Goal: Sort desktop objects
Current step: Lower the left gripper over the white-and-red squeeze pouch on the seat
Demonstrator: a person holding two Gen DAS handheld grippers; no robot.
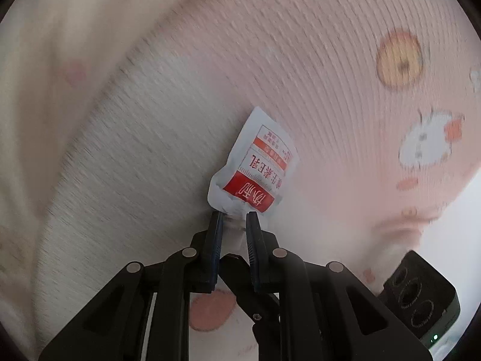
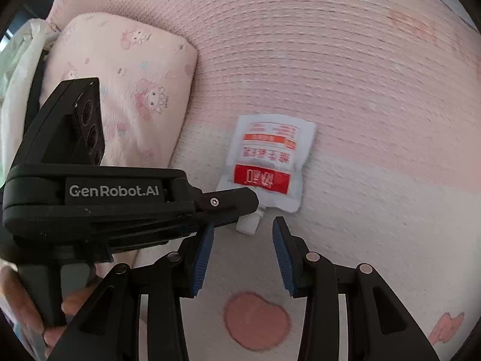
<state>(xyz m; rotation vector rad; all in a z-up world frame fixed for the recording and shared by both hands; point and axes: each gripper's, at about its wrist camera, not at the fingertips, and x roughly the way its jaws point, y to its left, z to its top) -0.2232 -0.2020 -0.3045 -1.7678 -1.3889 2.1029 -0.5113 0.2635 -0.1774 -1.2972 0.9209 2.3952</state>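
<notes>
A white squeeze pouch [image 1: 255, 165] with a red label and a white cap is held by its neck in my left gripper [image 1: 235, 218], which is shut on it. In the right wrist view the same pouch [image 2: 269, 159] sits against the pink and white patterned cloth [image 2: 360, 90], its cap [image 2: 249, 224] pointing towards me. My left gripper's body [image 2: 120, 192] reaches in from the left and holds the pouch at the cap. My right gripper [image 2: 243, 231] is open and empty, just below the cap.
A pink cartoon-print pillow [image 2: 126, 84] lies at the upper left, with white plastic [image 2: 21, 60] beside it. The cloth carries printed figures [image 1: 427, 144] and a pink blob [image 2: 255, 319]. The right gripper's body [image 1: 421, 291] shows at lower right.
</notes>
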